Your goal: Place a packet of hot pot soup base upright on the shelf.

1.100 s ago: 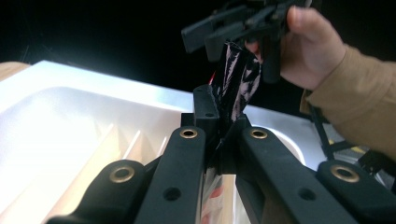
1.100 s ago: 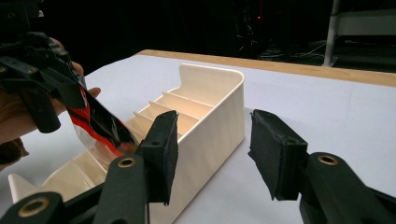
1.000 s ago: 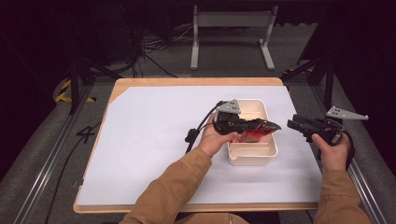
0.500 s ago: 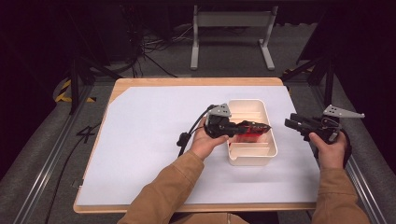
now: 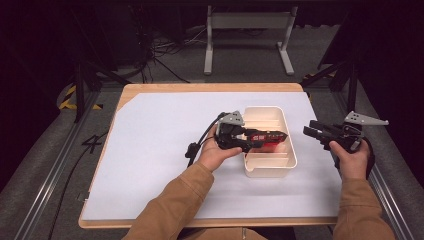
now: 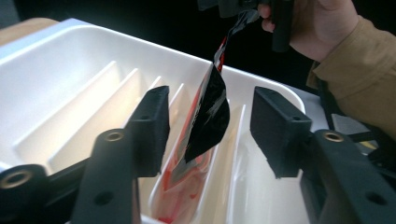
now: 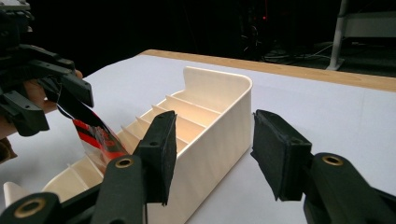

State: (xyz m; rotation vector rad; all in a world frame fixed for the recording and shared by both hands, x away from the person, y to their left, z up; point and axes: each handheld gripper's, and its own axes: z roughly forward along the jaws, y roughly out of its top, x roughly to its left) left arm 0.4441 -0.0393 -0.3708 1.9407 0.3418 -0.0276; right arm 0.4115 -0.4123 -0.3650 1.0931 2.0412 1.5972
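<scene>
Standing in a slot of the white tray (image 5: 270, 165), the red-black packet (image 6: 205, 121) sits untouched between the left claw (image 6: 210, 123), whose jaws have just been opening wide; the right claw (image 7: 212, 154) gapes empty.

Left gripper (image 6: 209, 126) jaws have just been opening, pads apart w/ a black-red packet (image 6: 208, 121) standing between them, not pinched, its lower end in a slot of the white divided tray (image 6: 70, 88).
</scene>
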